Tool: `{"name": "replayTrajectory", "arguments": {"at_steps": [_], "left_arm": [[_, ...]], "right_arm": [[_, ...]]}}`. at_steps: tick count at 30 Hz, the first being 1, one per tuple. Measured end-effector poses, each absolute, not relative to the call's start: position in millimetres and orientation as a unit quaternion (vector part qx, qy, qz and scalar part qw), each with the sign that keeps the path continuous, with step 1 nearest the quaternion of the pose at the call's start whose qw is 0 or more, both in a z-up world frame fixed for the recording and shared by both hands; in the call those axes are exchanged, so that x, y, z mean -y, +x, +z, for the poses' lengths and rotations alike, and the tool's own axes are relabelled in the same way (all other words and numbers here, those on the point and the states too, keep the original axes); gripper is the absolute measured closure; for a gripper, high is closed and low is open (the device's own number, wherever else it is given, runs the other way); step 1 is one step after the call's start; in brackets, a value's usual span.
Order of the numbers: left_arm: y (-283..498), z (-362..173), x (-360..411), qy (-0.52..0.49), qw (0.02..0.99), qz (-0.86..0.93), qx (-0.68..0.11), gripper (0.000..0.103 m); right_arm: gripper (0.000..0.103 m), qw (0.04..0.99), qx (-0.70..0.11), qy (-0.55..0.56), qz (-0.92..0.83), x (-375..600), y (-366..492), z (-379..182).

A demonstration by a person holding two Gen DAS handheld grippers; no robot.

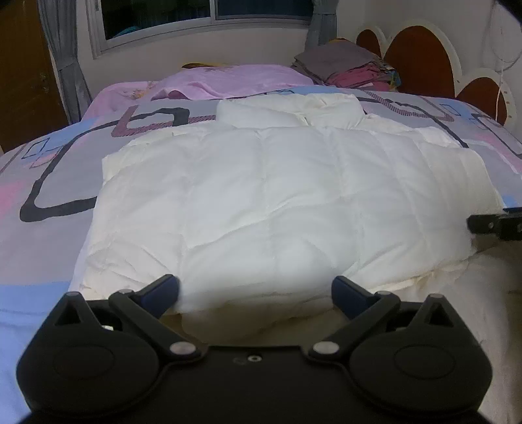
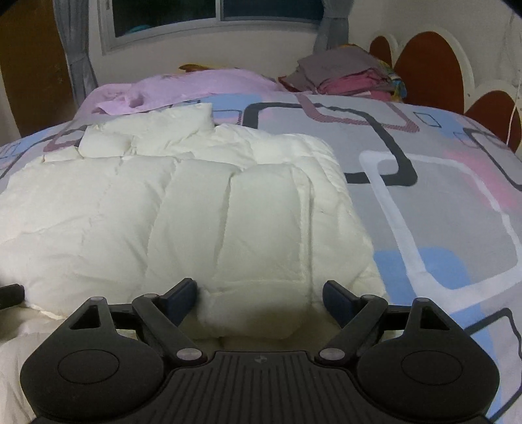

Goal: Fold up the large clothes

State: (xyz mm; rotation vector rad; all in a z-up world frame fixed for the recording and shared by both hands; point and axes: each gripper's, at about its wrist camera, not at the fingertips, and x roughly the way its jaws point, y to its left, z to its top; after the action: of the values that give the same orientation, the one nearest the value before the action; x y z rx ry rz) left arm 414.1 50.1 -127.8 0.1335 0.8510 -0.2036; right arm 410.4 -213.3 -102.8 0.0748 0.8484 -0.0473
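A white puffy quilted jacket (image 1: 261, 195) lies flat on the bed, collar at the far end; it also shows in the right wrist view (image 2: 182, 215). My left gripper (image 1: 256, 293) is open, its fingers spread on either side of the jacket's near folded edge. My right gripper (image 2: 259, 298) is open too, its fingers astride the near right corner of the jacket. The tip of my right gripper shows at the right edge of the left wrist view (image 1: 492, 225). The left one shows at the left edge of the right wrist view (image 2: 11, 293).
The bed has a grey, pink and blue patterned cover (image 2: 440, 202). A pink garment (image 1: 235, 81) lies at the far end. A stack of folded clothes (image 1: 352, 68) sits by the headboard (image 1: 421, 62). A window (image 1: 202, 16) is beyond.
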Motion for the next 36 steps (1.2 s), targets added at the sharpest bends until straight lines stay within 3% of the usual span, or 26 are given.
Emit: {"name": "replayTrajectory", "arguments": {"at_steps": [14,23,24,25,26,36], "left_arm": [[413.8,-139.6,-62.2,0.070,0.896,-0.097,-0.428,0.000],[391.2,-119.4,-86.8,0.038,0.915,-0.060,-0.398,0.004],[386.7,-118.0,-90.4,0.034,0.916,-0.053,-0.396,0.005],[380.7,-117.0,-94.8,0.026,0.916,-0.049,-0.396,0.005],[373.8,-116.4,-99.3,0.020,0.917,-0.048,-0.397,0.005],[291.5,-108.7,-143.7,0.032,0.914,-0.002,-0.404,0.002]], "right_arm": [[0.019,0.893,-0.447,0.038,-0.026,219.1,424.7,-115.4],[0.020,0.927,-0.367,0.072,-0.035,254.8,390.7,-68.9],[0.023,0.927,-0.364,0.082,-0.038,261.8,386.0,-65.6],[0.041,0.927,-0.363,0.091,-0.039,270.1,379.4,-63.0],[0.045,0.925,-0.363,0.099,-0.042,279.1,371.4,-61.5],[0.044,0.912,-0.374,0.164,-0.031,352.9,258.8,-61.4]]}}
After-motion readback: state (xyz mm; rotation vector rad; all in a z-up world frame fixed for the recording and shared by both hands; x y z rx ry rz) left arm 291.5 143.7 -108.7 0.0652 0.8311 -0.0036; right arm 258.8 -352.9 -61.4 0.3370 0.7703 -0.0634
